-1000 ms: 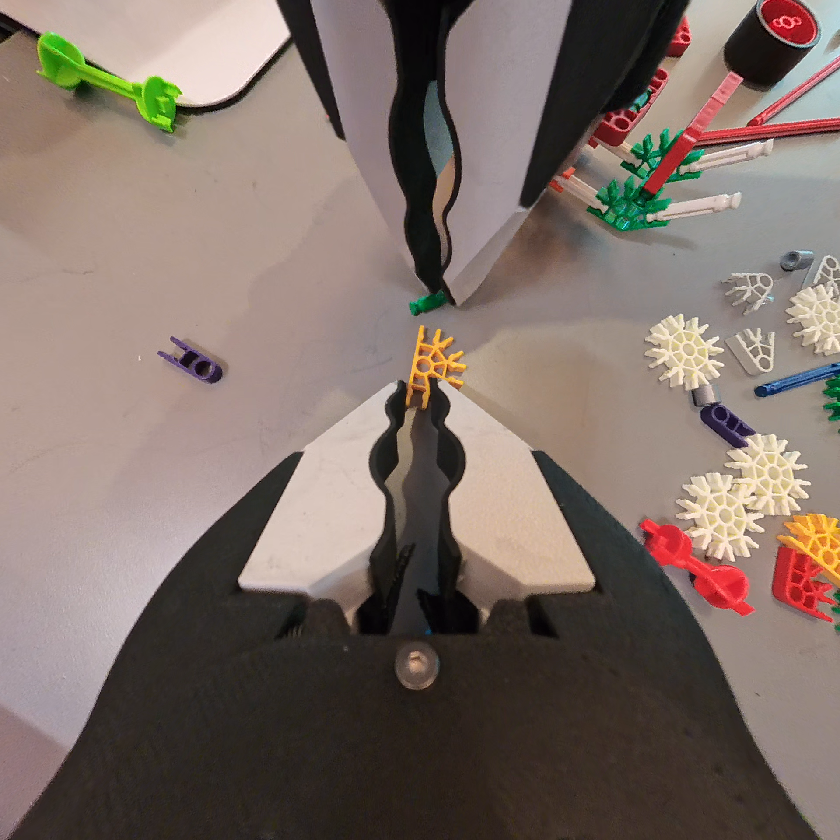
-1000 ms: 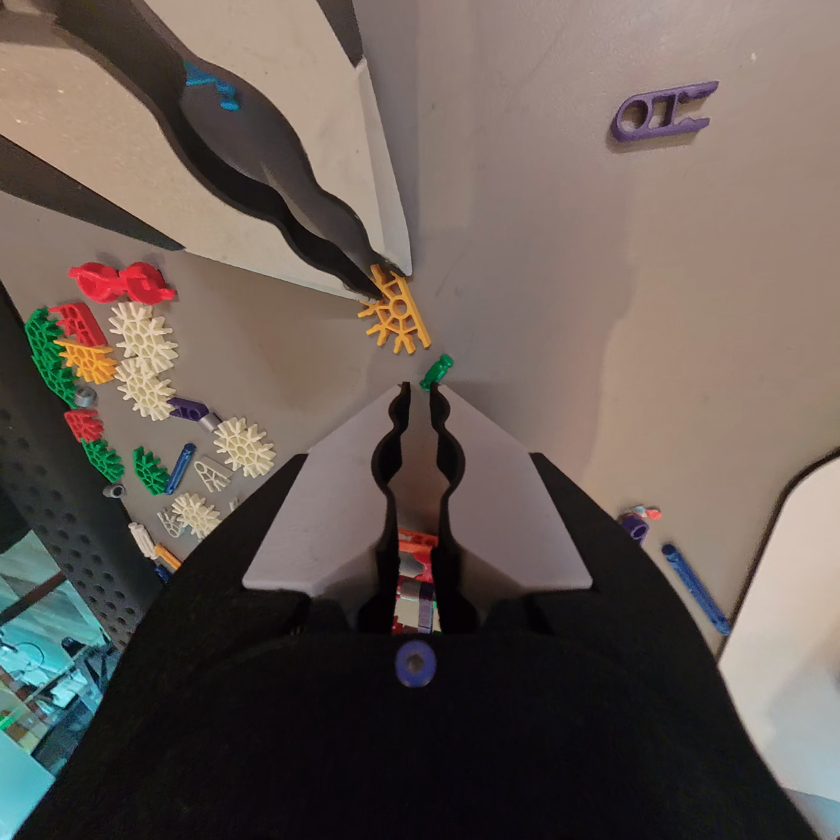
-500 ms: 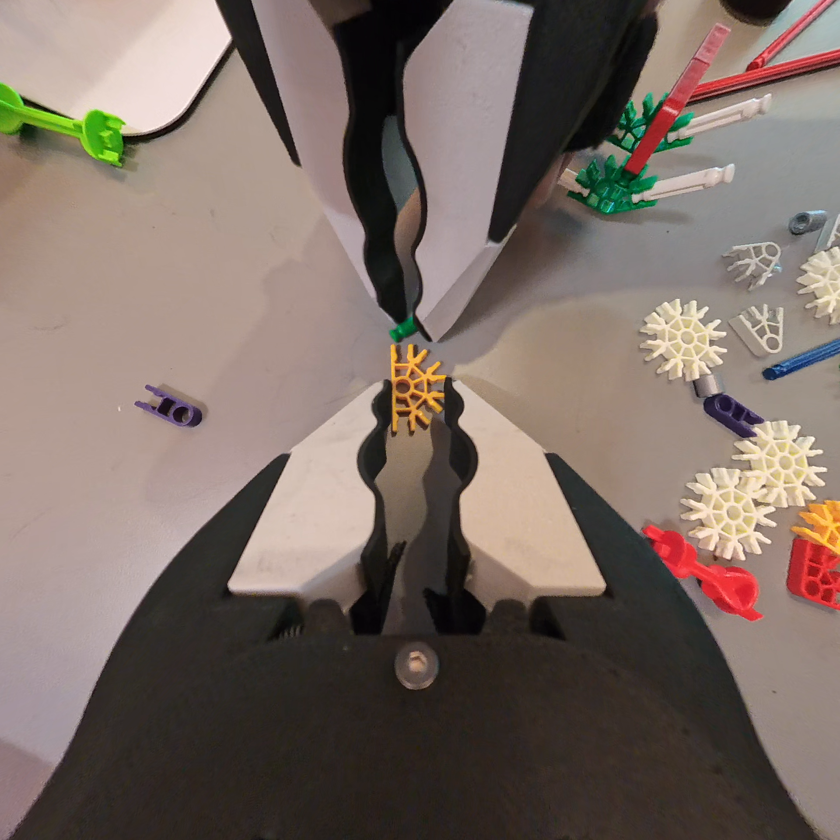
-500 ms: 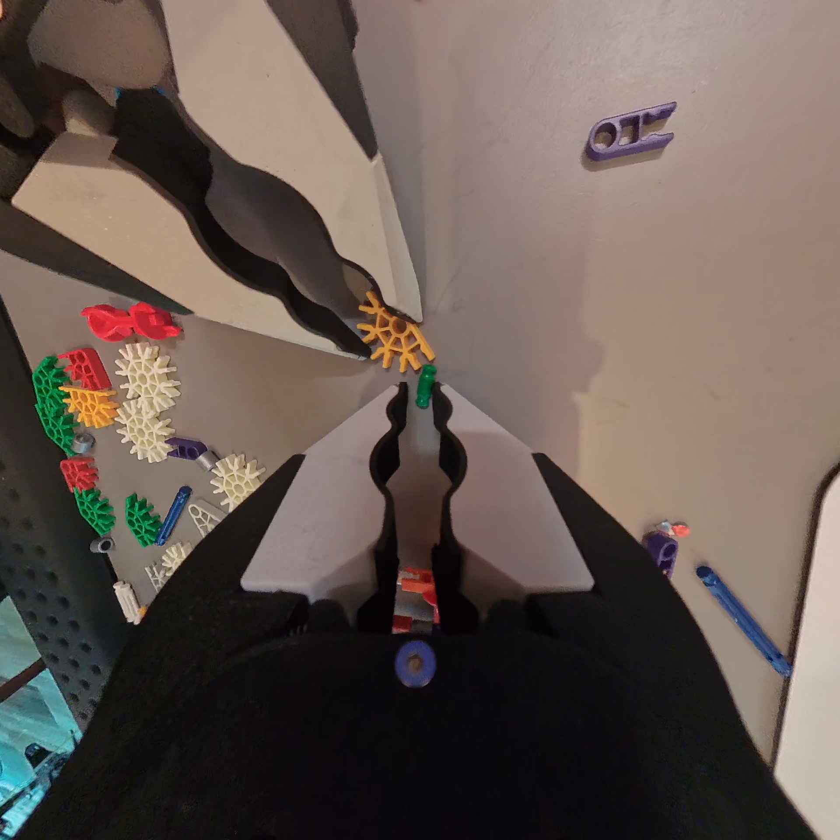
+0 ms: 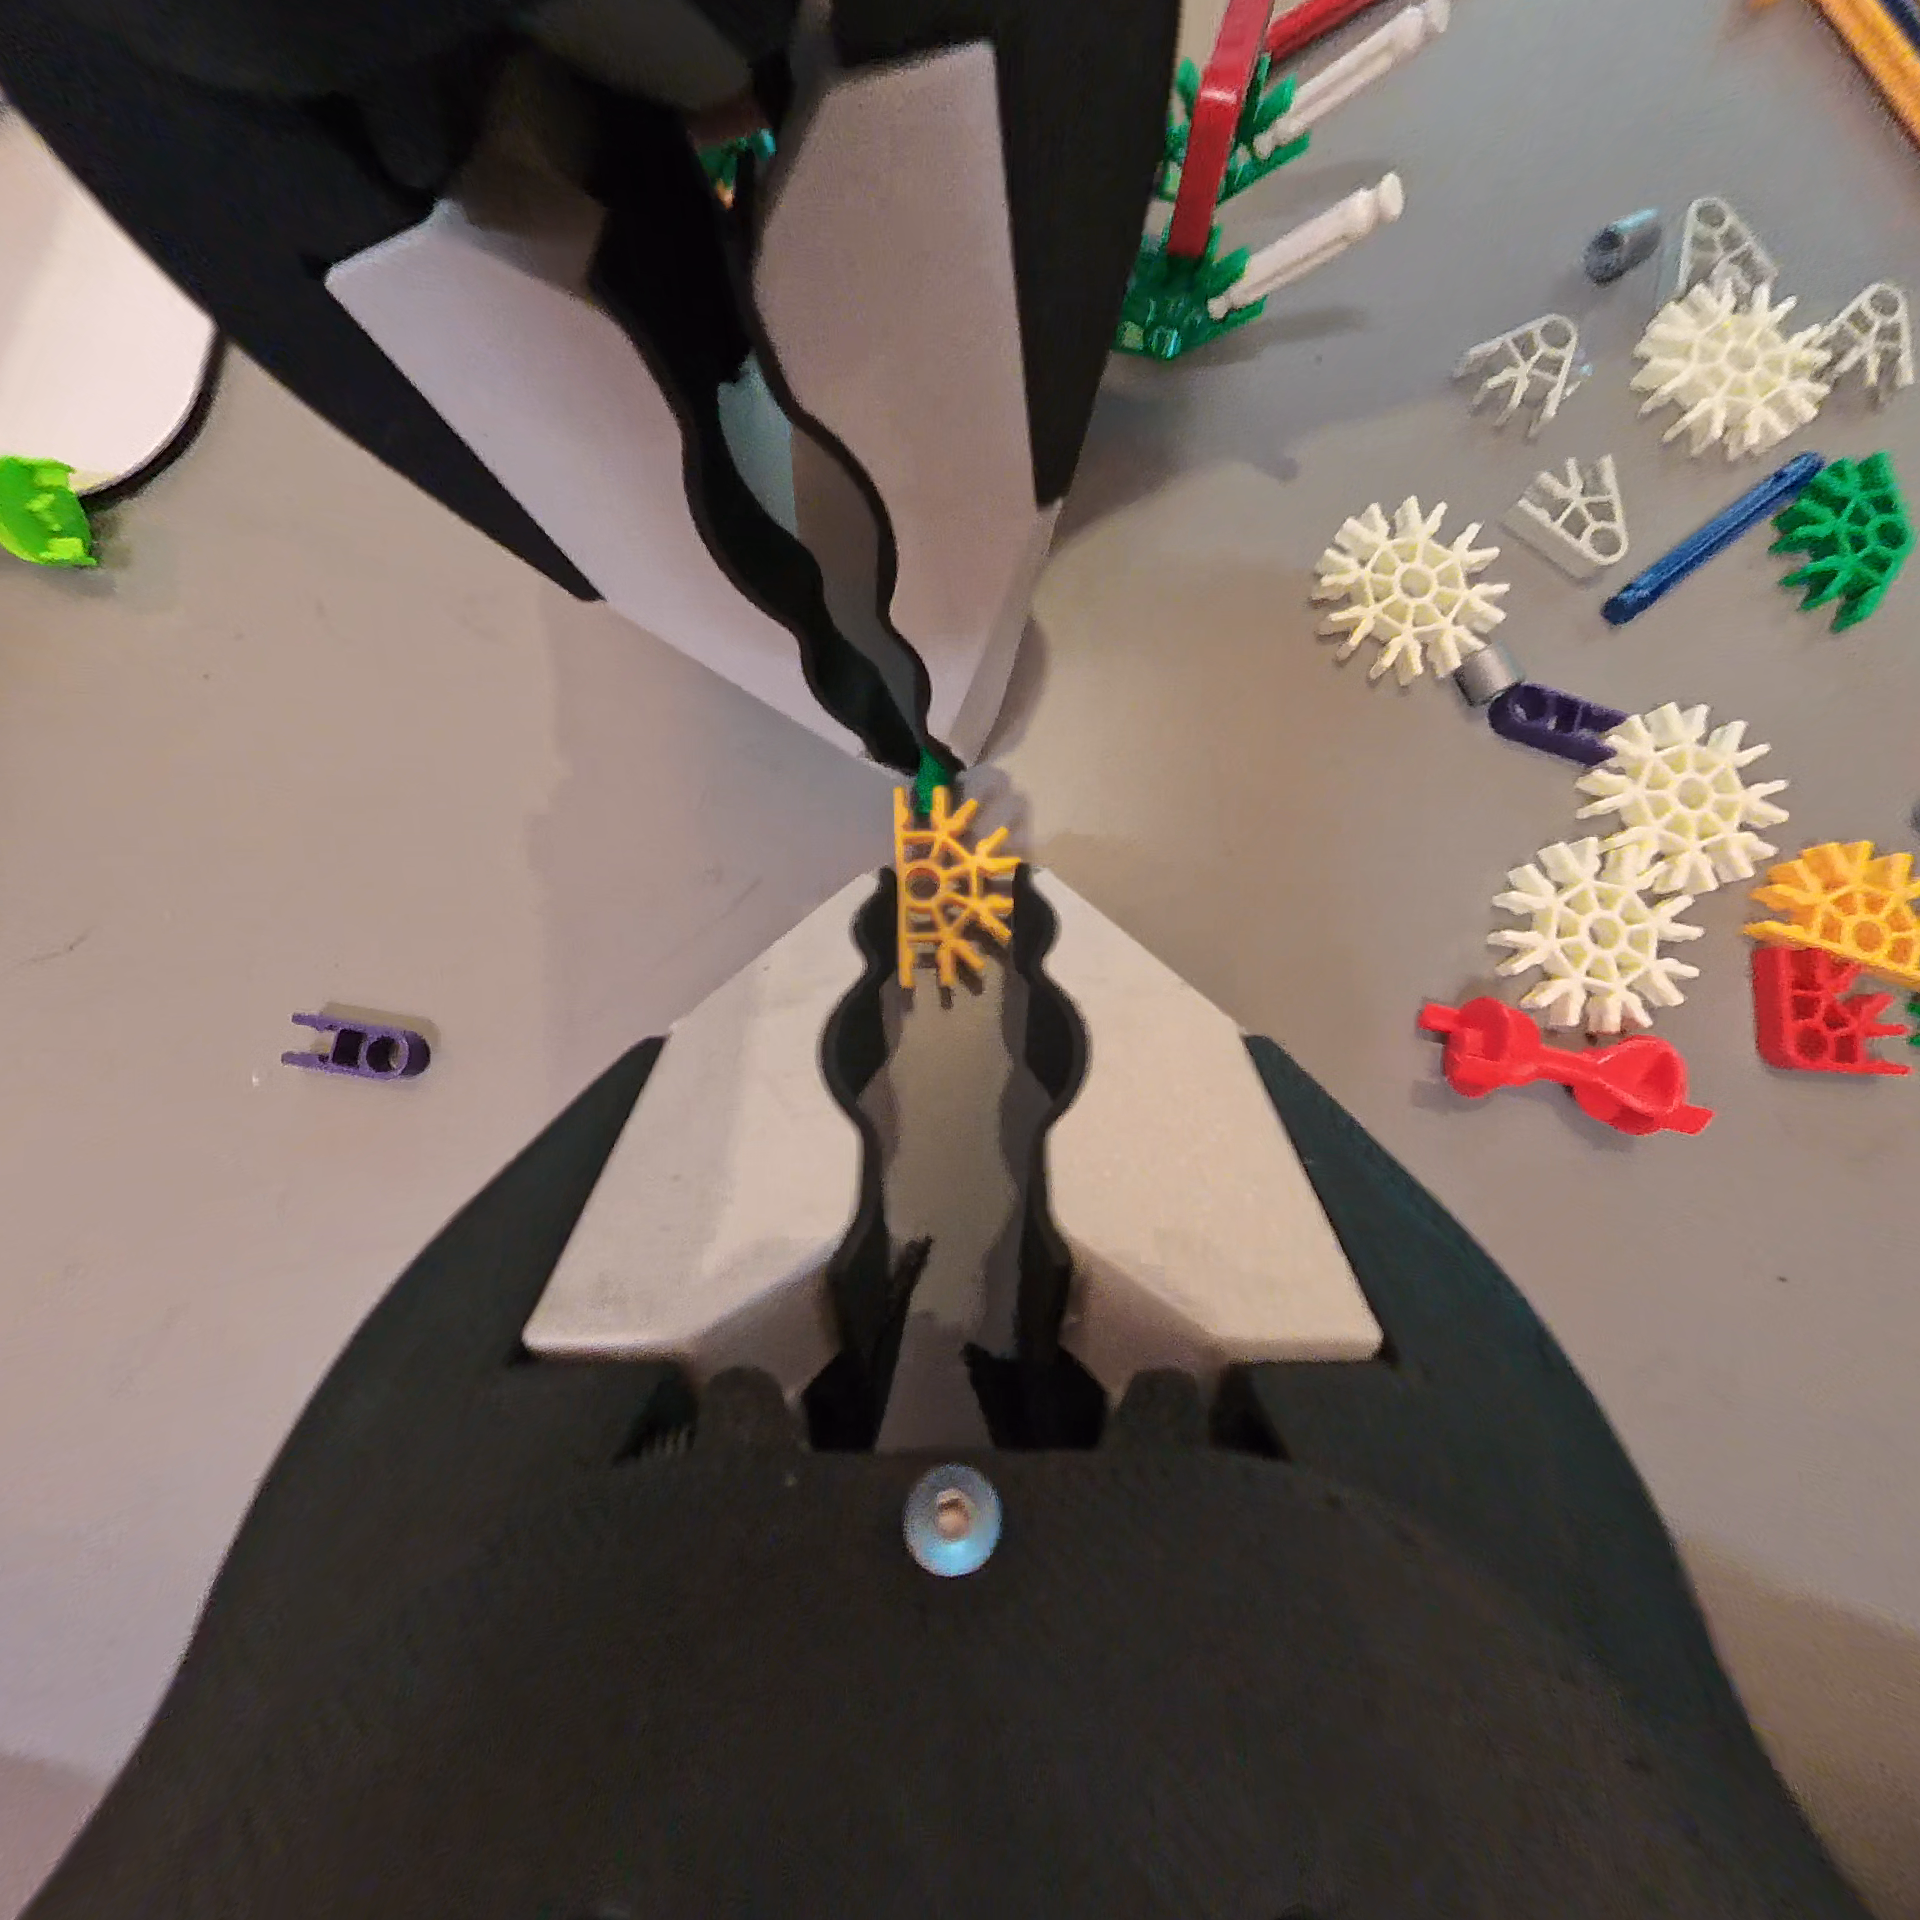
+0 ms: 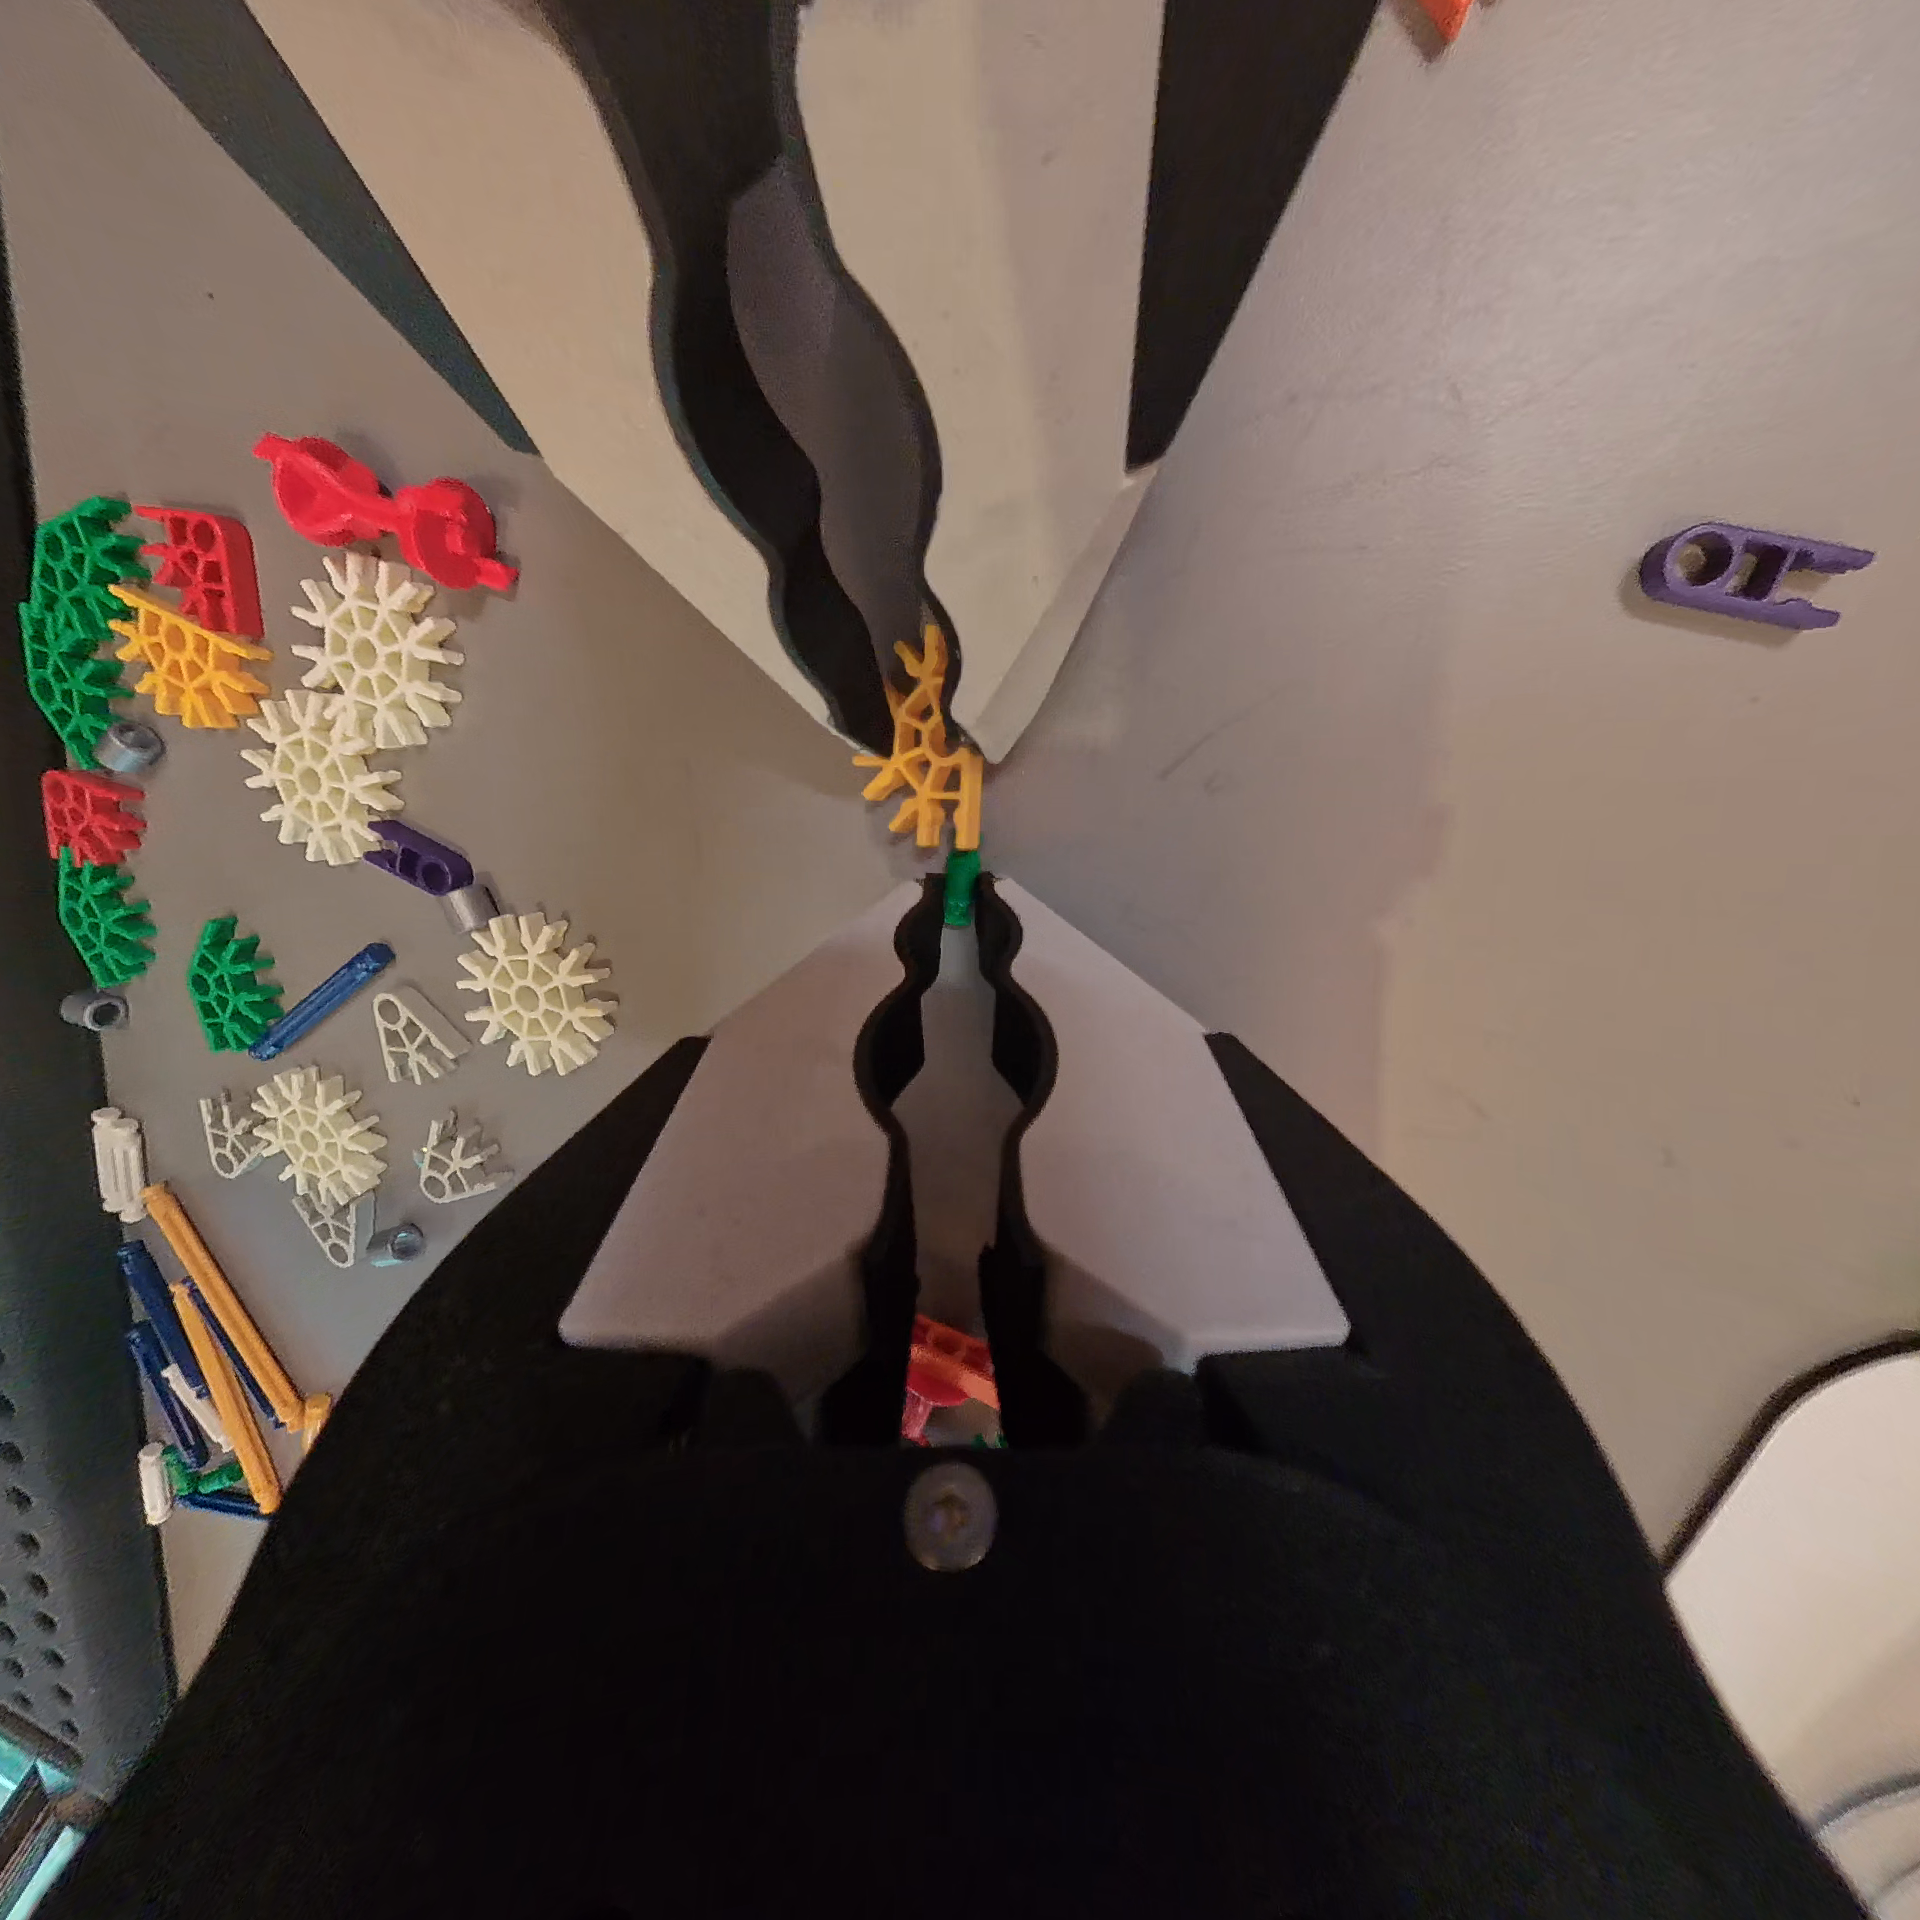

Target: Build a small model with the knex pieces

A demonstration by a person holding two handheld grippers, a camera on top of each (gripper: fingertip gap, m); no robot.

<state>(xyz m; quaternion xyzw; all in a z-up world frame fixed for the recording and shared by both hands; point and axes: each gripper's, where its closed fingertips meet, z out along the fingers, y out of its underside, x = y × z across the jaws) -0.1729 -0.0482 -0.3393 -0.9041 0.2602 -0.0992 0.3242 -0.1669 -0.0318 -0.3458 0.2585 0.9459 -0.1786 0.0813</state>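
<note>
My left gripper is shut on a yellow snowflake-type connector, held flat between the fingertips above the grey table. My right gripper comes in from the opposite side, tip to tip, and is shut on a short green rod. In the right wrist view, the green rod sticks out of my right gripper and its end touches a slot of the yellow connector, held by the left gripper.
A purple clip lies alone left of the grippers. To the right lie white snowflake connectors, a red piece, and green connectors with white rods. A rod pile and a white board are near the right gripper. The tips of both grippers are at nearly the same place.
The two grippers have closed in on each other. The green rod, first apart from the yellow connector, now meets its edge. The left gripper's hold on the connector has shifted so it lies flatter.
</note>
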